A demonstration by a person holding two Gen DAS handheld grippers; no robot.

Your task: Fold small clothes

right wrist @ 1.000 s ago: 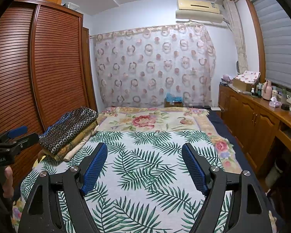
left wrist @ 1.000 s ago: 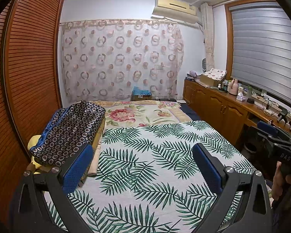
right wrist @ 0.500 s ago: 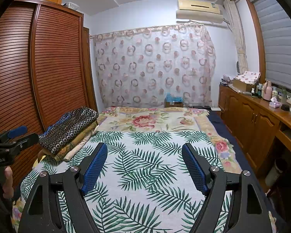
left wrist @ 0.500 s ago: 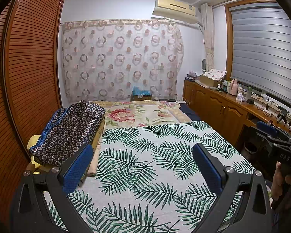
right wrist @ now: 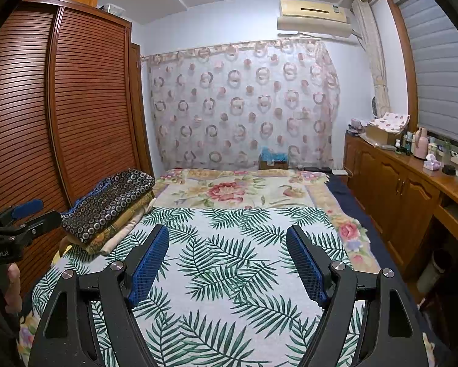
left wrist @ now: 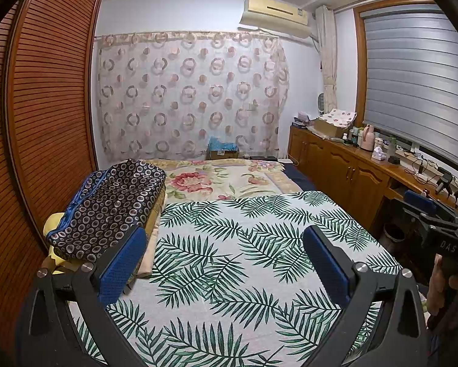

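Note:
A stack of folded fabrics topped by a dark blue cloth with ring pattern (left wrist: 106,205) lies at the bed's left edge; it also shows in the right wrist view (right wrist: 109,202). A white sheet with green palm leaves (left wrist: 244,260) covers the near bed (right wrist: 235,263). My left gripper (left wrist: 225,263) is open and empty, held above the sheet. My right gripper (right wrist: 229,263) is open and empty, also above the sheet. Each gripper shows at the other view's edge, the right one (left wrist: 436,229) and the left one (right wrist: 15,223).
A floral bedspread (left wrist: 222,180) lies beyond the leaf sheet. A slatted wooden wardrobe (right wrist: 60,107) runs along the left. A wooden cabinet with bottles and boxes (right wrist: 406,183) runs along the right. A curtain (left wrist: 192,94) hangs at the far wall.

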